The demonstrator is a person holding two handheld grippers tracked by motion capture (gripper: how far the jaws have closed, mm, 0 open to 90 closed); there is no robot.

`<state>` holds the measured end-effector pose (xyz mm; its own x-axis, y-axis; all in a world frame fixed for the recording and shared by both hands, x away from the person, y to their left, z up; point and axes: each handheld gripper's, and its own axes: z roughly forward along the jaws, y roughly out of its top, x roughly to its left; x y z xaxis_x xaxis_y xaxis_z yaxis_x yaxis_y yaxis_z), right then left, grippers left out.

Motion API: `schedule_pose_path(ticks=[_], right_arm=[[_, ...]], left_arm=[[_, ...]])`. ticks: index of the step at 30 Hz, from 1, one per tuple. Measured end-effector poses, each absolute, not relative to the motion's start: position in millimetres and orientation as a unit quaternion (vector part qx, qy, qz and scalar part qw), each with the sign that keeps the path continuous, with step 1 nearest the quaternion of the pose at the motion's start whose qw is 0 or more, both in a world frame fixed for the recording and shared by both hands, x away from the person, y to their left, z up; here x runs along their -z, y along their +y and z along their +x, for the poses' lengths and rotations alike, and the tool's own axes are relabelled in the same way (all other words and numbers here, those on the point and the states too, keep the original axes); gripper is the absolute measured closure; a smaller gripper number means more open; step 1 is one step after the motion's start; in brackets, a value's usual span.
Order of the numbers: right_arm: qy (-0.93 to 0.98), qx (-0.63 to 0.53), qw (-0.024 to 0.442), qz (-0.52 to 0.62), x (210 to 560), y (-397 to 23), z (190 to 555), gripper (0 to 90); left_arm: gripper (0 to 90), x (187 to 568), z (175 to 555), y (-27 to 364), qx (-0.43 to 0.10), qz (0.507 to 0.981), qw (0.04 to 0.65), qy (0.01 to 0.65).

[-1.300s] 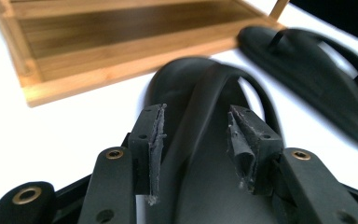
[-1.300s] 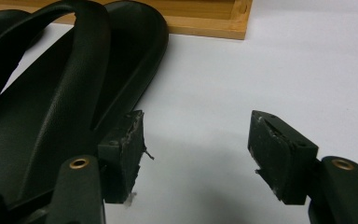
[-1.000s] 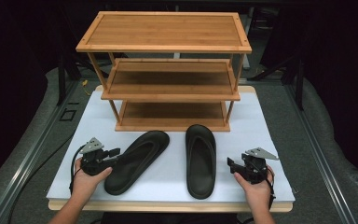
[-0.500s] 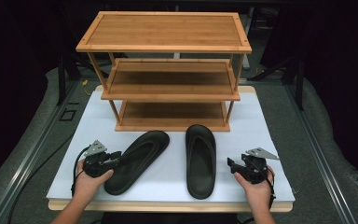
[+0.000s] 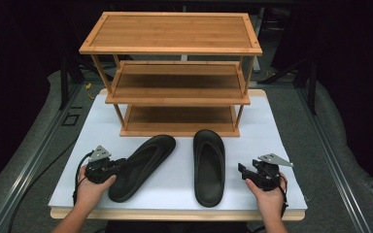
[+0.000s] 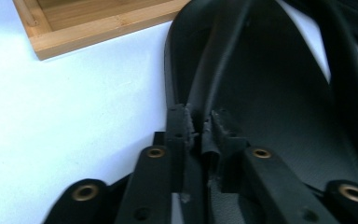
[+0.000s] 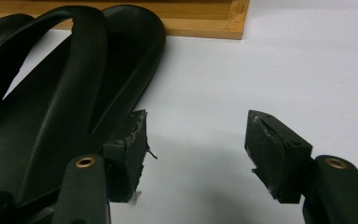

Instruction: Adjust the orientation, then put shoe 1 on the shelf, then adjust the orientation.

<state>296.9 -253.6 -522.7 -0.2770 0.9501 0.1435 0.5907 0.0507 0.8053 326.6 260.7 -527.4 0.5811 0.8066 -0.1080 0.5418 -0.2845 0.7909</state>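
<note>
The left claw (image 6: 200,135) has just been closing and is now clamped on the strap of the left black rubber flip-flop (image 5: 143,165), which lies angled on the white surface (image 5: 272,126) in front of the three-tier bamboo shoe rack (image 5: 175,73). The right claw (image 7: 196,154) sits wide apart with nothing in it, just beside the right black flip-flop (image 5: 209,165).

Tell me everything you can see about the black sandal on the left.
The left sandal is a matte black flip-flop, rubbery-looking, with a thong strap. It lies sole-down on the white table, angled with its toe toward the wooden rack, apart from the other sandal. The left gripper, whose jaws have just closed, pinches its strap near the heel end.
</note>
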Motion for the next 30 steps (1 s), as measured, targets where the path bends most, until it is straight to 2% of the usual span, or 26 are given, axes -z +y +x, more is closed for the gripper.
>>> schedule_pose_path(ticks=[8,30], right_arm=[[0.688,-0.405,0.219,0.560,523,-255,297,39.0],[0.685,-0.408,0.221,0.561,523,-256,297,39.0]], left_arm=[[84.3,522,326,269,-0.149,0.761,0.443,0.450],[84.3,494,311,283,-0.163,0.697,0.520,0.465]])
